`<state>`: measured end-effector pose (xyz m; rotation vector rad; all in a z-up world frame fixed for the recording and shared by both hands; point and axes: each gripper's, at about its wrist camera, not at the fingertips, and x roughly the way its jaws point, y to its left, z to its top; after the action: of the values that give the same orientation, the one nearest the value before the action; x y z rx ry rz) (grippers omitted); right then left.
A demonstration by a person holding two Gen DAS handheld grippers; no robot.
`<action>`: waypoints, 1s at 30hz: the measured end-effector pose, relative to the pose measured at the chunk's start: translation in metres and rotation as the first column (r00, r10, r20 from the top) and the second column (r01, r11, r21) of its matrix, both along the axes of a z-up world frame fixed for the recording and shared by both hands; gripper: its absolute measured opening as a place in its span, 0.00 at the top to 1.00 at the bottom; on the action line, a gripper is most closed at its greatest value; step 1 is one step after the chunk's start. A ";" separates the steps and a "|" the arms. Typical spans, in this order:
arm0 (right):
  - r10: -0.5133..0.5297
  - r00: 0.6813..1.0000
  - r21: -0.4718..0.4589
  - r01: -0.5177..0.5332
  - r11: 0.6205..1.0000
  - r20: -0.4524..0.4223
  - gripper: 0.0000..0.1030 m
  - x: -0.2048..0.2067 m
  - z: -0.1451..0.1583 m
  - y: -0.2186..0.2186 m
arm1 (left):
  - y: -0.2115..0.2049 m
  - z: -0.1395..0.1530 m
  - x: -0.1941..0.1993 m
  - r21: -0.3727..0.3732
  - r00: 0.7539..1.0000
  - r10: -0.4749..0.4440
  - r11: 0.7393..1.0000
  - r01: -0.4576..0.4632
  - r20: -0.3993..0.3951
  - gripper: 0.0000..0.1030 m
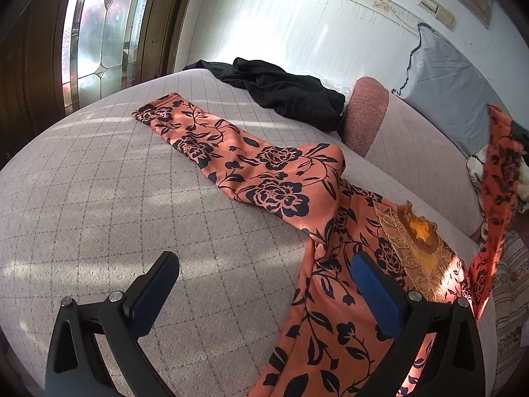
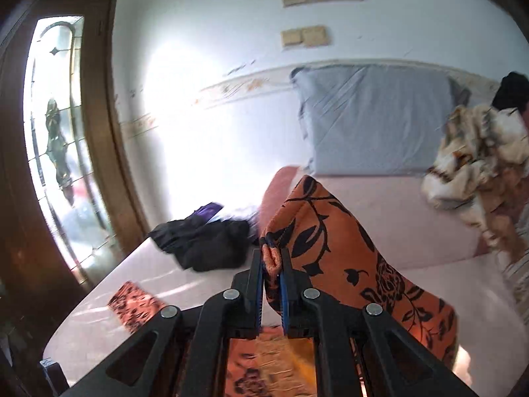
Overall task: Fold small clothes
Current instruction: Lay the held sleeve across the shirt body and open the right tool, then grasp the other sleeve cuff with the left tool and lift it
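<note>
Bedroom setting: pale quilted bedspread with a diamond stitch pattern (image 1: 99, 198) over a bed, white wall behind, dark wooden door with leaded glass panel (image 1: 96, 33) at far left.

Item 1. Left gripper (image 1: 264, 284), black arms with blue pads, jaws standing wide apart and gripping nothing; left finger over bare bedspread, right finger over the garment's body.

Item 2. Orange garment printed with dark navy flowers and leaves (image 1: 264, 172), laid flat on the bedspread. One sleeve stretches away toward the door, its cuff lying flat. Body runs toward the near edge of the left wrist view. Neckline carries a gold lace trim (image 1: 420, 254). The opposite sleeve is lifted off the bed and hangs at the right edge of that view.

Item 3. Crumpled black cloth (image 1: 284, 92), on the far side of the bed, apart from the orange garment.

Item 4. Right gripper (image 2: 271, 264), same build, jaws clenched on a bunched fold of the orange garment's sleeve; fabric drapes down and to the right from the pads. The right wrist view is blurred.

Item 5. Grey pillow (image 2: 373, 119), upright against the wall.

Item 6. Cream and brown patterned cloth (image 2: 476, 158), heaped at far right.
</note>
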<state>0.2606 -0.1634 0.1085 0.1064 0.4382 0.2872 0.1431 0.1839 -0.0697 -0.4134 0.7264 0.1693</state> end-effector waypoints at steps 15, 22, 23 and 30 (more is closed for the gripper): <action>0.073 0.902 0.186 0.008 0.982 -0.425 0.07 -0.011 -0.177 -0.031 | -0.015 -0.005 0.006 0.033 0.999 -0.033 0.999 0.034 -0.022 0.00; -0.014 0.827 0.307 0.225 0.925 -0.563 0.04 0.008 -0.216 -0.108 | 0.011 -0.010 0.004 -0.145 0.999 -0.036 0.989 0.032 -0.029 0.00; 0.007 0.842 0.335 0.207 0.919 -0.539 0.04 0.001 -0.205 -0.111 | 0.022 -0.007 0.003 -0.202 1.000 -0.016 0.979 0.013 -0.014 0.00; 0.036 0.893 0.313 0.120 0.942 -0.448 0.04 -0.075 -0.186 -0.123 | 0.127 0.002 0.063 -0.352 0.991 0.133 0.929 -0.115 0.025 0.00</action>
<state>0.1853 -0.2867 -0.0774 0.5241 0.8461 0.2914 0.2065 0.3104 -0.0674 -0.8036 0.6839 0.1481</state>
